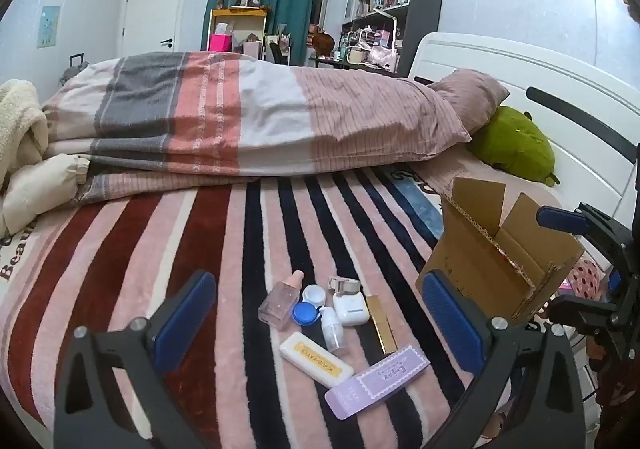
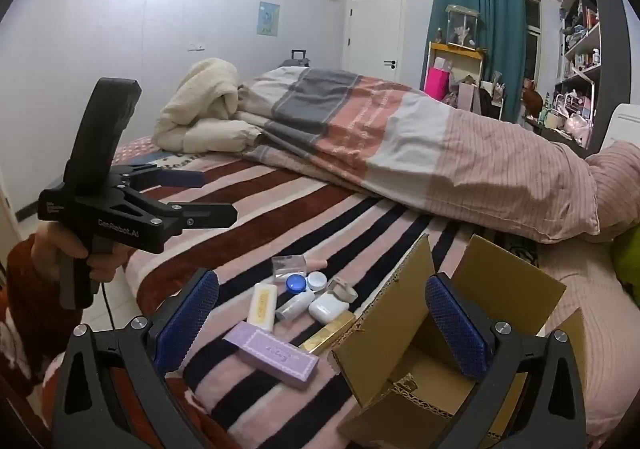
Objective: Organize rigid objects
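Observation:
Several small rigid objects lie together on the striped blanket: a glass dropper bottle (image 1: 281,302), a blue contact lens case (image 1: 305,312), a white earbud case (image 1: 350,309), a small white spray bottle (image 1: 332,329), a gold box (image 1: 381,323), a white bar case (image 1: 316,359) and a purple box (image 1: 376,381). An open cardboard box (image 1: 496,257) stands to their right; its inside (image 2: 432,369) shows empty. My left gripper (image 1: 320,313) is open above the pile. My right gripper (image 2: 320,321) is open over the pile and the box edge.
The left gripper's body (image 2: 132,209) is held at the left of the right wrist view. A folded duvet (image 1: 248,117), a pillow (image 1: 468,93) and a green plush (image 1: 516,145) lie behind. The bed edge drops at the front.

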The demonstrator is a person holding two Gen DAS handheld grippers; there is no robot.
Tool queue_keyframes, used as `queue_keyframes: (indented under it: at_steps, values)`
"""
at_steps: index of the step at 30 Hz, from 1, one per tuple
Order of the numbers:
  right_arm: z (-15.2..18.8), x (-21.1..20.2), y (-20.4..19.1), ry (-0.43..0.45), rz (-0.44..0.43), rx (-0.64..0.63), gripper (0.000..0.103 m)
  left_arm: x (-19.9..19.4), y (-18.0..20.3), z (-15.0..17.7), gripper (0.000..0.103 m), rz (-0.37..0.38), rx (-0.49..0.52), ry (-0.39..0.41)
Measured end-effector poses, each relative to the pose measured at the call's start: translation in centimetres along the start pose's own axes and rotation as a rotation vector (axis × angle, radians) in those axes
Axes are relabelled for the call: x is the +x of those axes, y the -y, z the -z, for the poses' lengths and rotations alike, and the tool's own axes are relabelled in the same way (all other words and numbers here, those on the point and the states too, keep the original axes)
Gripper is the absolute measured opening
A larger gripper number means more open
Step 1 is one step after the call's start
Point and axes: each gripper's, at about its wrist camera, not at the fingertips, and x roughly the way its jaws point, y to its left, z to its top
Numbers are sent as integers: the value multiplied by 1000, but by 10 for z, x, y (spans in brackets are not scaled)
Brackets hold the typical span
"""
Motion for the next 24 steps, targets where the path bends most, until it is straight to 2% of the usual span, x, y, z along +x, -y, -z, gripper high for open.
queue_keyframes:
  at_steps: [2,24]
  values:
    - [-1,-1,-2,-2,-2,1,103,1,1,-1,103,-13,13,-21]
    - [-2,9,3,-37,-4,9,103,3,-4,-1,103,-31,0,-16]
